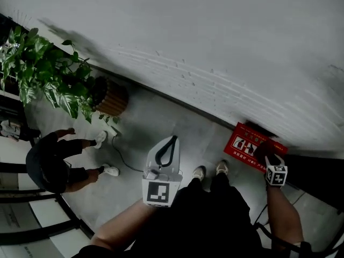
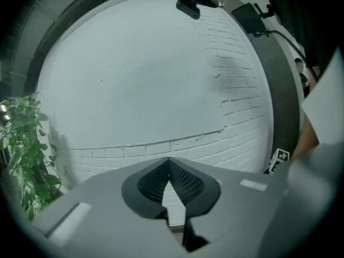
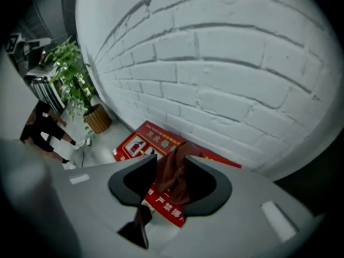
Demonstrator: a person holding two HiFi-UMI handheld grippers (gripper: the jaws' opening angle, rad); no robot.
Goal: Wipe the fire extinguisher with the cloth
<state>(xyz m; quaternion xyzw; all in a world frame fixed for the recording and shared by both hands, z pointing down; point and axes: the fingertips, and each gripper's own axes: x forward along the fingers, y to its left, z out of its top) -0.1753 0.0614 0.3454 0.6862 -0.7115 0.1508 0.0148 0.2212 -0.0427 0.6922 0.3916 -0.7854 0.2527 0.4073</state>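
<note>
A flat red fire extinguisher box [image 1: 248,144] with white print lies on the floor against the wall; it also shows in the right gripper view [image 3: 141,142]. No extinguisher itself is visible. A dark red cloth [image 3: 173,179] hangs bunched between the jaws of my right gripper [image 3: 171,160], which stand apart just above the box. In the head view the right gripper [image 1: 267,157] points down at the box's right end, with the cloth [image 1: 263,149] at its tip. My left gripper [image 1: 171,140] is held at mid-frame toward the wall; the left gripper [image 2: 168,161] has its tips together with nothing between them.
A white brick wall [image 1: 215,47] runs across the back. A leafy plant [image 1: 48,74] in a slatted pot [image 1: 112,97] stands at the left. A person in black [image 1: 51,163] crouches at the left, beside a cable [image 1: 126,163] on the grey floor. My shoes [image 1: 199,172] are near the box.
</note>
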